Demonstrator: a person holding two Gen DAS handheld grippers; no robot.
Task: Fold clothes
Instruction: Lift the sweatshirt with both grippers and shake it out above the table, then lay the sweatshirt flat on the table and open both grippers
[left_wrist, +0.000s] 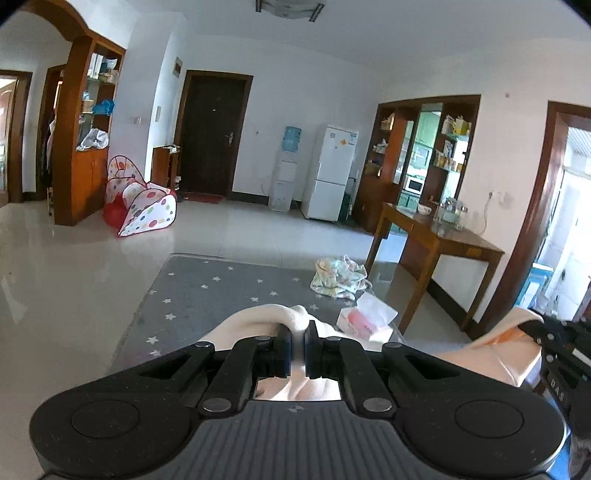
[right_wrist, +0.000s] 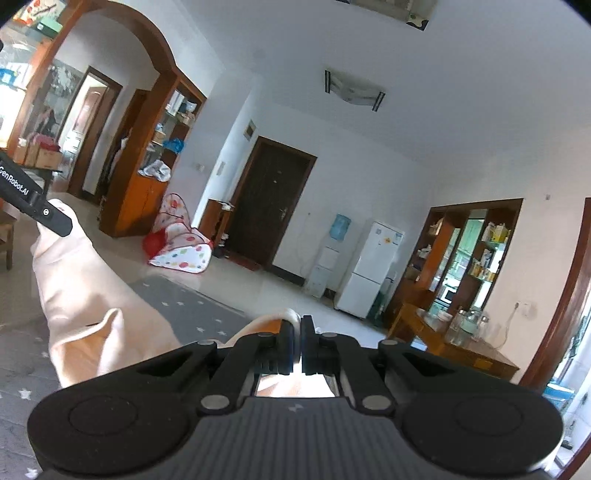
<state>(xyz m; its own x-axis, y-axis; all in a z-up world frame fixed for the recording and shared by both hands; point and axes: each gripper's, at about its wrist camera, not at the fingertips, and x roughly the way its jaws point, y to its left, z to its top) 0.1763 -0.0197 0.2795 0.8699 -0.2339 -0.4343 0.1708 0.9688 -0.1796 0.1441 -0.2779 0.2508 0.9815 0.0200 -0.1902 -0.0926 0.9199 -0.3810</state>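
Grey star rug (left_wrist: 229, 295) below; cream garment (right_wrist: 92, 295) hangs stretched between 2 grippers, long axis left-right. Left gripper (left_wrist: 297, 341) and right gripper (right_wrist: 297, 341) each pinch a bunched top edge, jaws nearly closed. Patterned clothes (left_wrist: 338, 277) lie far right.

Left wrist view: set low over the grey rug (left_wrist: 221, 291), faced level across the room.
Right wrist view: tilted upward, more ceiling taken in.
Shared: dark door (left_wrist: 212, 133) (right_wrist: 273, 206), fridge (left_wrist: 330, 173) (right_wrist: 373, 269), both seen far off.

Black gripper (left_wrist: 297, 341), round-capped linkage pivots
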